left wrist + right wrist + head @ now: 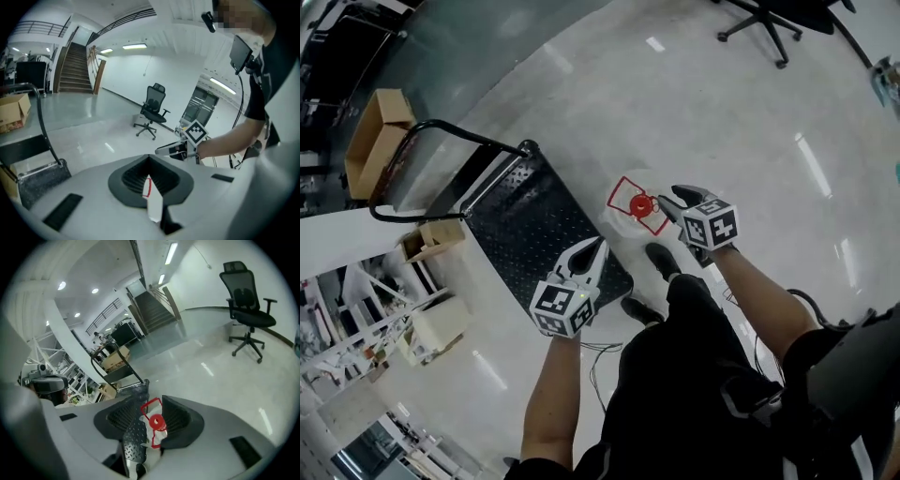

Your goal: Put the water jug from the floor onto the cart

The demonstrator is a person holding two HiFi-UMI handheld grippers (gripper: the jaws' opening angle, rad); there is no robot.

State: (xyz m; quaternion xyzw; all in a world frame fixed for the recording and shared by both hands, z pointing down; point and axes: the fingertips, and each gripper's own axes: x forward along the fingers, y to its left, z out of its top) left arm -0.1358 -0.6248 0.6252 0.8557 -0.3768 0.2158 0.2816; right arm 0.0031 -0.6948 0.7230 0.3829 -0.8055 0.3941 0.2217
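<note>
Left tool (592,251) hangs over the cart's (520,225) end farthest from the handle, jaws all but together, gripping nothing. Right tool (668,204) stands open just beside the water jug (636,208), which sits on the floor (722,122) against the cart's long edge, red cap up.
</note>
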